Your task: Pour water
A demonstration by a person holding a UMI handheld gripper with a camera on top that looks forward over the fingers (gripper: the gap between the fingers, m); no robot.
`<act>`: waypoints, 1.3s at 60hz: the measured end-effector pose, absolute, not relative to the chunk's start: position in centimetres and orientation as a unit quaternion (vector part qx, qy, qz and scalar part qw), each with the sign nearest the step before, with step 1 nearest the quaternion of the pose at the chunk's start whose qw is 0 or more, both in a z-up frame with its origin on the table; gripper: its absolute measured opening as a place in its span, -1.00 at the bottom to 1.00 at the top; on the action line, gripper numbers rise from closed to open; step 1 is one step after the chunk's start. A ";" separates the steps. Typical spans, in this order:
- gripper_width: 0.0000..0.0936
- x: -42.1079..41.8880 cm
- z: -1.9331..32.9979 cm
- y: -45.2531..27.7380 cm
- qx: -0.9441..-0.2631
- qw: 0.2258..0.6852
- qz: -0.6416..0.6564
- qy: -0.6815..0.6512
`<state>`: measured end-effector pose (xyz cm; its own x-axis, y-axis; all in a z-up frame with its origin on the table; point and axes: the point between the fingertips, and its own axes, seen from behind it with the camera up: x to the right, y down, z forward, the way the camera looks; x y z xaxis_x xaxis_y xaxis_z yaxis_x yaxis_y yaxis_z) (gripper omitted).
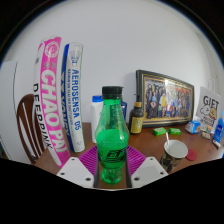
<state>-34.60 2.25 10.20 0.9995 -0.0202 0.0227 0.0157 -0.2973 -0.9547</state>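
A green plastic bottle (112, 128) with a black cap and a dark label stands upright between my fingers. Its base sits low between the two fingertips. My gripper (112, 168) is shut on the bottle's lower body, and the magenta pads (88, 158) press against it from both sides. A white cup (176, 149) with a dark reddish inside stands on the brown table (150, 145), ahead and to the right of the fingers. The bottle hides the table directly behind it.
Two tall shuttlecock tubes, one pink (50, 95) and one white (73, 95), lean at the left. A white jar (97, 110) stands behind the bottle. A small dark bottle (137, 118), green packets (160, 131), a framed photo (165, 98) and boxes (208, 112) line the back right.
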 end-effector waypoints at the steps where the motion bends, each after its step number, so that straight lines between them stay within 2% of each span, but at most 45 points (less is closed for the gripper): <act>1: -0.26 -34.6 10.2 2.2 -0.804 0.594 -0.016 0.000; 5: -0.35 -34.6 10.4 2.3 -0.804 0.595 -0.011 -0.001; 12: -0.35 -34.1 11.5 2.3 -0.799 0.602 0.001 0.010; 20: -0.35 -34.1 15.3 2.6 -0.781 0.615 0.086 0.064; 26: -0.35 -33.3 18.4 3.1 -0.755 0.608 0.194 0.151; 31: -0.35 -32.2 20.3 3.5 -0.714 0.571 0.316 0.254; 41: -0.35 -29.7 21.6 4.4 -0.583 0.456 0.523 0.424; 57: -0.36 -27.6 19.0 4.3 -0.444 0.316 0.641 0.540; 67: -0.35 -27.3 17.3 4.2 -0.420 0.288 0.651 0.563; 78: -0.35 -27.6 18.1 3.9 -0.461 0.304 0.636 0.539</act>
<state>-27.59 3.86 18.06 -0.3899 -0.1107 -0.9142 -0.8840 -0.2331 0.4053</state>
